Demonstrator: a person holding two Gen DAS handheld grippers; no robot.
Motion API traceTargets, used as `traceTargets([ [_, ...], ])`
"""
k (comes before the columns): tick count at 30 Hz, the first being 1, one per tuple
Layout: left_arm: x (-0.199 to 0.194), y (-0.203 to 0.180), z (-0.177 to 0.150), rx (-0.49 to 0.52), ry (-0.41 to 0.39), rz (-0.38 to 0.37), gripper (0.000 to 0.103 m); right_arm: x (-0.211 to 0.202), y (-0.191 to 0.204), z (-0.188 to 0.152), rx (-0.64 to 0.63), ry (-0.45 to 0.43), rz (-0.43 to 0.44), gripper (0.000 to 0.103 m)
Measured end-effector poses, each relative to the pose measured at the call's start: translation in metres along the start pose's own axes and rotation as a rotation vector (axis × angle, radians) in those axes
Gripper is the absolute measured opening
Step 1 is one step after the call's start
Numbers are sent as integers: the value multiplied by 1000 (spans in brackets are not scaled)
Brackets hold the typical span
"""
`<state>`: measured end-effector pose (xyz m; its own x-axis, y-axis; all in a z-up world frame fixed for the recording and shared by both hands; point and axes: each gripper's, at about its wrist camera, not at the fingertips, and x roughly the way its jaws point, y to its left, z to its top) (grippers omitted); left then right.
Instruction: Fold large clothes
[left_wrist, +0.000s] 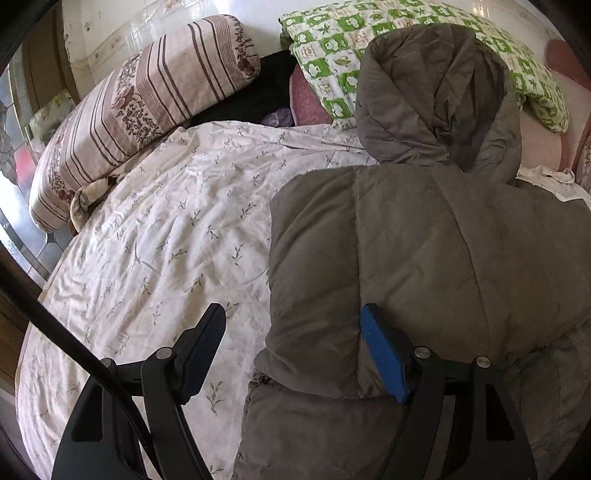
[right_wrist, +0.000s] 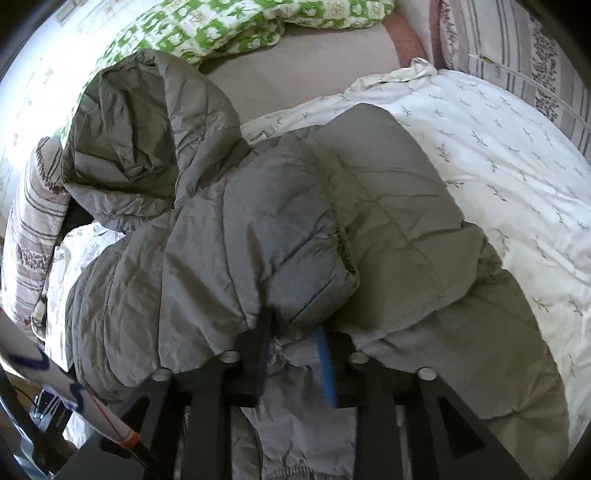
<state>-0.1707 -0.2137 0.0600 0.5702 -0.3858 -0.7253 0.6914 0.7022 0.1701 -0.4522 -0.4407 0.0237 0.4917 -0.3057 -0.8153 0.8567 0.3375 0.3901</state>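
A grey-brown padded hooded jacket (left_wrist: 424, 251) lies on the bed, its sleeves folded in over the body and its hood (left_wrist: 436, 99) towards the pillows. My left gripper (left_wrist: 291, 317) is open at the jacket's left edge; its right finger lies on the jacket, its left finger over the sheet. In the right wrist view the jacket (right_wrist: 229, 236) fills the middle. My right gripper (right_wrist: 291, 328) is shut on a bunch of the jacket's fabric at a folded sleeve's end.
A white sheet with small sprigs (left_wrist: 166, 240) covers the bed. A striped floral bolster (left_wrist: 129, 107) lies at the far left, a green-and-white checked quilt (left_wrist: 332, 48) at the back. A white tube with blue marks (right_wrist: 55, 387) stands at the lower left.
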Motion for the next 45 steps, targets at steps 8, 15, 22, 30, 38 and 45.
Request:
traceTargets([
  [8, -32, -1, 10, -45, -128, -48, 75, -62, 24, 4, -115, -320, -130, 48],
  [15, -16, -30, 1, 38, -62, -52, 75, -4, 23, 9, -186, -216, -83, 20],
  [22, 0, -32, -5, 13, 0, -54, 81, 23, 16, 7, -187, -121, -114, 20],
  [30, 3, -26, -7, -22, 16, -80, 83, 22, 15, 6, -202, -116, -122, 20],
  [38, -27, -27, 1, -38, -92, -112, 83, -10, 42, -2, -266, -203, -53, 21],
  [45, -26, -52, -3, 52, -92, -115, 83, 0, 67, -18, -359, -152, -8, 25],
])
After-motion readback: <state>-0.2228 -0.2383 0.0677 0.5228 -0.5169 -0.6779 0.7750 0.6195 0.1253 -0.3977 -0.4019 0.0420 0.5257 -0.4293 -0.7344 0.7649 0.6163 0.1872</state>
